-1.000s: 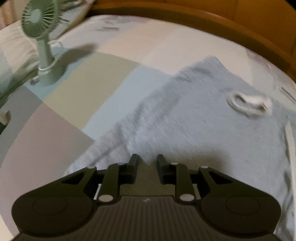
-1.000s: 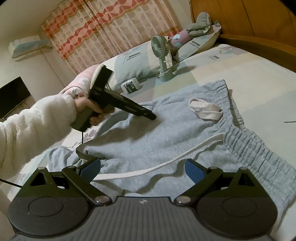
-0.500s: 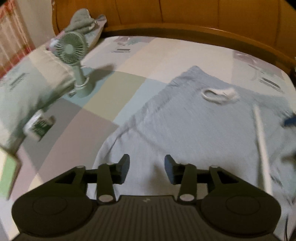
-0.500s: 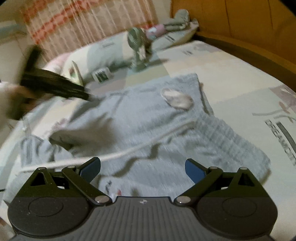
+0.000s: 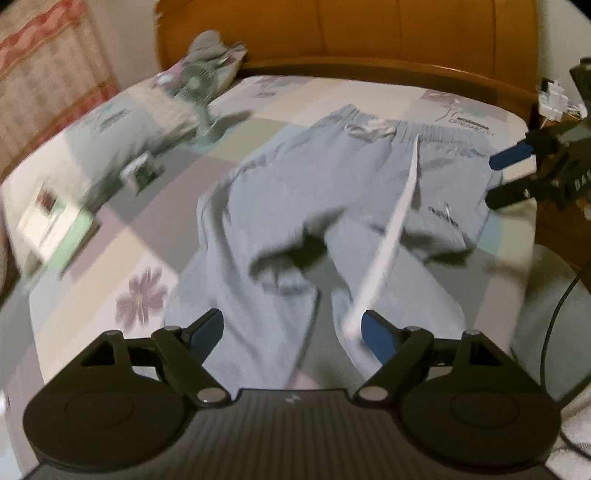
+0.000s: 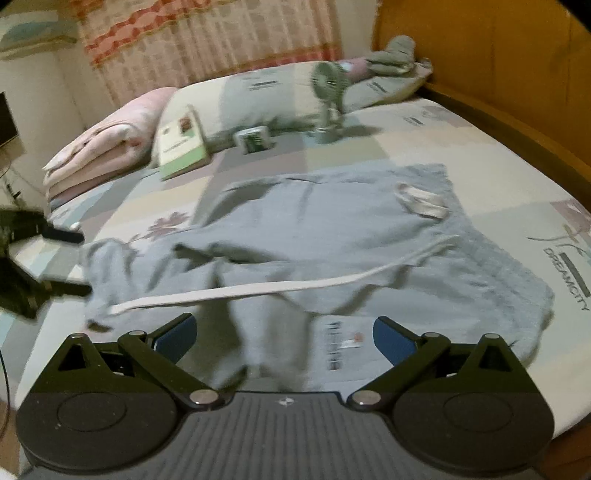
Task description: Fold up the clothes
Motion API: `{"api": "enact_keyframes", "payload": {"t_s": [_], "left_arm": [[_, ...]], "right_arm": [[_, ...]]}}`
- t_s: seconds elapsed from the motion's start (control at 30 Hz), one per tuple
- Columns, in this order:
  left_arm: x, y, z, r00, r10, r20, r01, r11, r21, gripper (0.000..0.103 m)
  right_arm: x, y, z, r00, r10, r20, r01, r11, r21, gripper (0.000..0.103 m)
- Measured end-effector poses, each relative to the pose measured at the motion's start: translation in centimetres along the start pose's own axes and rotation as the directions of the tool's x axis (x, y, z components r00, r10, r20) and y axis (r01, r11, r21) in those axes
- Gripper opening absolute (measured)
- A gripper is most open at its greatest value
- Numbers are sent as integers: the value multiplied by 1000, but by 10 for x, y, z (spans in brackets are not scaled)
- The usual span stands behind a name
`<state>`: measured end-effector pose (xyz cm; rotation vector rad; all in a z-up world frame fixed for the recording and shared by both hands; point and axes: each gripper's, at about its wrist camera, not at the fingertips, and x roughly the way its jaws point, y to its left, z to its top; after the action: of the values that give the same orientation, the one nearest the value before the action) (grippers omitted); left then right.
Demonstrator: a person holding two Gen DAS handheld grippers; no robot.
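1. A bed (image 5: 303,92) with a patchwork sheet in pale blocks of colour filled the left wrist view, with a wooden headboard (image 5: 369,33) far beyond the tongs and a patterned curtain (image 5: 44,66) up to their left.
2. The left tongs (image 5: 291,330) stood wide open with nothing between the blue pads, poised over the near end of a pair of grey sweatpants (image 5: 332,206).
3. The sweatpants lay spread on the sheet straight ahead of these tongs, waistband at the far end and the legs running back beneath them.
4. A long white drawstring (image 5: 391,236) ran from the waistband back to just beside the right-hand pad; whether it touched the pad could not be told through the blur.
5. The right tongs (image 5: 506,177) showed at the far right edge, apart and empty, beside the waistband corner.
6. A small green fan (image 5: 199,92) stood well off to the front left, near a pillow (image 5: 122,125) and a book (image 5: 55,225).
7. In the right wrist view the same bed (image 6: 480,155) lay under the right tongs (image 6: 284,338), which were spread wide with nothing gripped.
8. The sweatpants (image 6: 314,236) lay directly ahead of and under them, the drawstring (image 6: 258,291) crossing from right to left just beyond the pads.
9. The left tongs (image 6: 66,262) sat at the far left edge by a bunched trouser leg, too blurred there to read.
10. Further ahead stood the fan (image 6: 328,92), the book (image 6: 181,144), a small box (image 6: 255,142) and folded pink bedding (image 6: 107,140).
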<state>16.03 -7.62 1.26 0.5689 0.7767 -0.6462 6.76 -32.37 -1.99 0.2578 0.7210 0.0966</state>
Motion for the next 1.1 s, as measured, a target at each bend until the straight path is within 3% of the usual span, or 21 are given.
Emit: {"api": "enact_keyframes", "payload": {"t_s": [0.23,0.4,0.57,0.8,0.9,1.0,1.1], "left_arm": [[-2,-20,-60,994,98,-38,-103,986,-128,82],[-7,-22,-96,996,90,-27,-93,977,-191,82],[-5,-10,-119,986,169,1,-166,965,-201,82],[22,33,-146,948,318,-28,-318,932,-176,82],[42,51,-159,951,304,-53,-308,924,-227,82],[52,65,-166,959,281,-16,-273,914,-299,84],[59,79,-165,951,310,6,-291,897,-332,84]], "right_arm": [[-15,55,-17,996,87,1,-87,996,-21,103],[-30,83,-32,991,135,0,-134,989,-63,103],[-37,92,-40,996,91,5,-91,994,-59,103],[-31,97,-35,999,45,14,-45,999,-30,103],[-18,99,-32,999,40,-7,-40,999,-32,103],[-1,100,-27,999,21,-31,-22,999,-31,103],[12,101,-23,999,22,-46,-23,999,-24,103]]}}
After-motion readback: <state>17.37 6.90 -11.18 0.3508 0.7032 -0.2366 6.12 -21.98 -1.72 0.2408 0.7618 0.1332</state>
